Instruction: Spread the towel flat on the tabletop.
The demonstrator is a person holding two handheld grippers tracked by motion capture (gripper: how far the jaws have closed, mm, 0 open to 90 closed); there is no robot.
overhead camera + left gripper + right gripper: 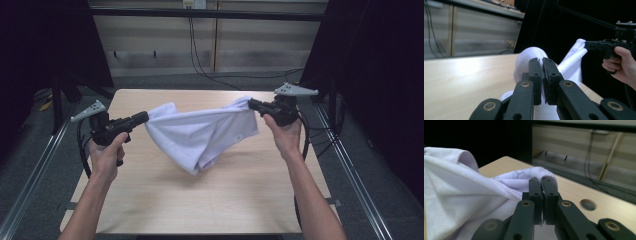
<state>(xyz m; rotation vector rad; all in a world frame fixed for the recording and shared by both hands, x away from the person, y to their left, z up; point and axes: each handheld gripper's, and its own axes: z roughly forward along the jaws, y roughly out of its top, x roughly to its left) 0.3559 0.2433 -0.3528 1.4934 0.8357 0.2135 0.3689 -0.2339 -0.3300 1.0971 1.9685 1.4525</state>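
We saw the wooden surface (165,200) under a white towel (200,132) that hung stretched between our two tools, its middle sagging to touch the wood. Our left hand-held gripper (145,117) pinched one corner, jaws pressed together on the cloth; our right hand-held gripper (251,104) pinched the opposite corner likewise. We judged that a thin edge bite might slip free if we pulled them apart too hard.

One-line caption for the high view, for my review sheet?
Both grippers, left and right, shut on a white towel sagging between them above the wooden table.
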